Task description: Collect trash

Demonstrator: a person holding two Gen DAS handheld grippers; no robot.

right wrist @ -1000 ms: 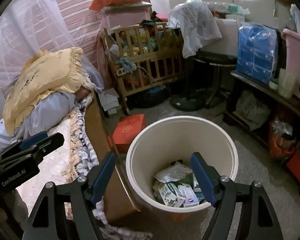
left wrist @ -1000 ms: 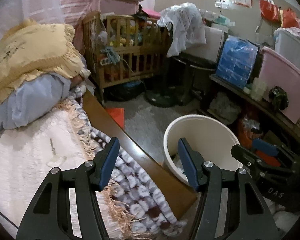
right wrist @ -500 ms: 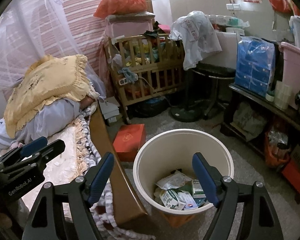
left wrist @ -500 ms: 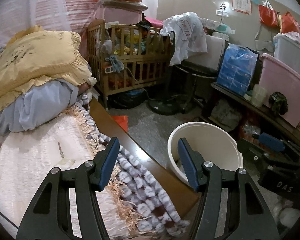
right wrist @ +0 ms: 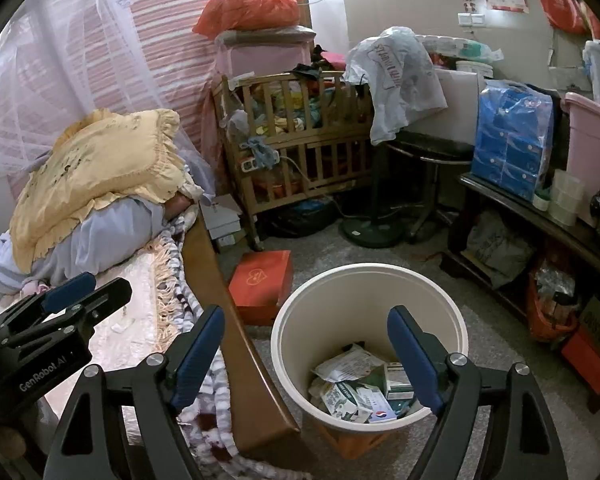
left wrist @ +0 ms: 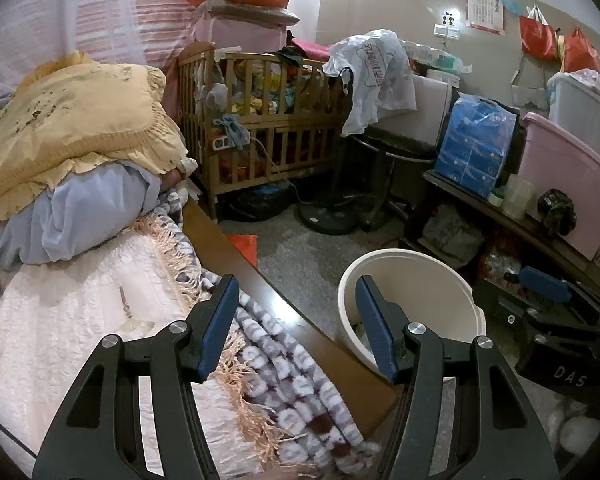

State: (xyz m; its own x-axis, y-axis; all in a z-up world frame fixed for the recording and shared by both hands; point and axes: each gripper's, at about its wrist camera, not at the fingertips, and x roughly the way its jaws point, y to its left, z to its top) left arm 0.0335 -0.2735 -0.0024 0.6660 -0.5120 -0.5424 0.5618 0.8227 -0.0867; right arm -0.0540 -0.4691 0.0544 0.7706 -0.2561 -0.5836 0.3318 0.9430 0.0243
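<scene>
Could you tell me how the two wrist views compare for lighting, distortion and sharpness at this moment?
Left wrist view: dim indoor light, strong fisheye bending at the edges, black corners; the left gripper is sharp, the bucket interior mostly hidden. Right wrist view: same barrel distortion, brighter at the curtain; the right gripper and the trash in the bucket read clearly.

A wooden crib [right wrist: 296,140] full of clothes stands by the pink striped curtain [right wrist: 172,40]. The floor [right wrist: 420,256] is grey and speckled. A bed [left wrist: 80,320] with a yellow pillow [left wrist: 68,120] sits on the left. A dark shelf [right wrist: 540,216] holds a pink tub [left wrist: 568,176], maybe for storage.
</scene>
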